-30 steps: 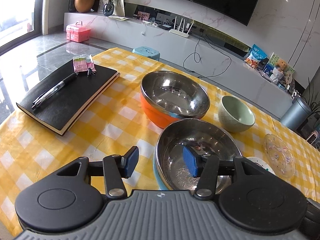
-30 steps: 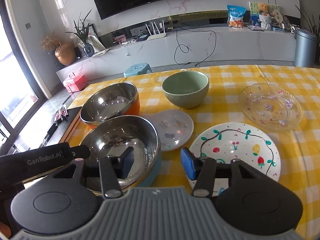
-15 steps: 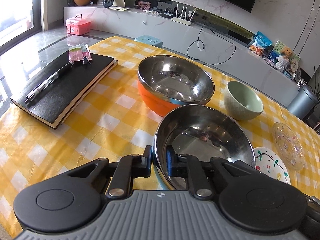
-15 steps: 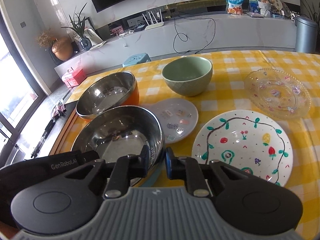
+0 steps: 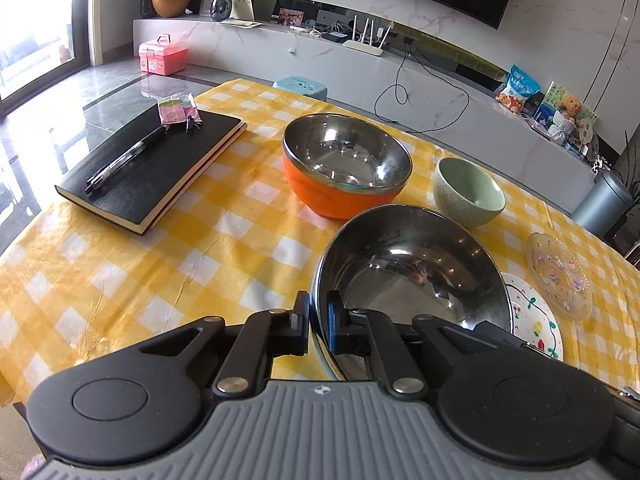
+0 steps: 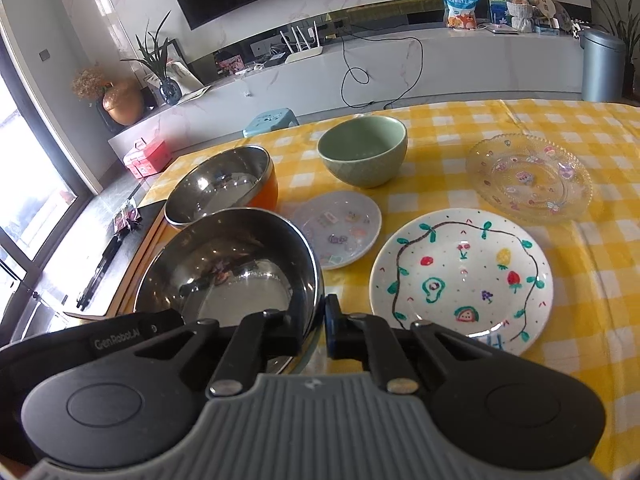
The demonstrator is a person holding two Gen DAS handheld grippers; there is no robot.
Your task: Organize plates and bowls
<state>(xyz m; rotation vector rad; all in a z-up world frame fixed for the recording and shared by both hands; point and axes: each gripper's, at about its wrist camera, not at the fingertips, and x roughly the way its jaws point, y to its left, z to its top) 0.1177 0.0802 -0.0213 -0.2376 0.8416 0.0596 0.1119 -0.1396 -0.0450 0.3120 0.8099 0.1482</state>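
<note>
A steel bowl point(image 5: 408, 272) sits nearest me on the yellow checked tablecloth. My left gripper point(image 5: 318, 320) is shut on its left rim. My right gripper point(image 6: 320, 320) has the bowl's point(image 6: 228, 272) right rim between its pads, and the jaws are still closing on it. Behind it stands an orange bowl with a steel inside point(image 5: 344, 160), and a green ceramic bowl point(image 6: 362, 150) is further right. A white plate with painted fruit point(image 6: 460, 276), a small clear plate point(image 6: 336, 228) and a patterned glass plate point(image 6: 528, 176) lie to the right.
A black notebook point(image 5: 148, 168) with a pen point(image 5: 124, 160) on it lies at the table's left. Beyond the far edge are a blue stool point(image 5: 300, 86), a low TV bench and a grey bin point(image 6: 602, 64).
Both grippers went from wide open to closed, each pinching the near steel bowl's rim, one on its left side and one on its right. The other dishes have not moved.
</note>
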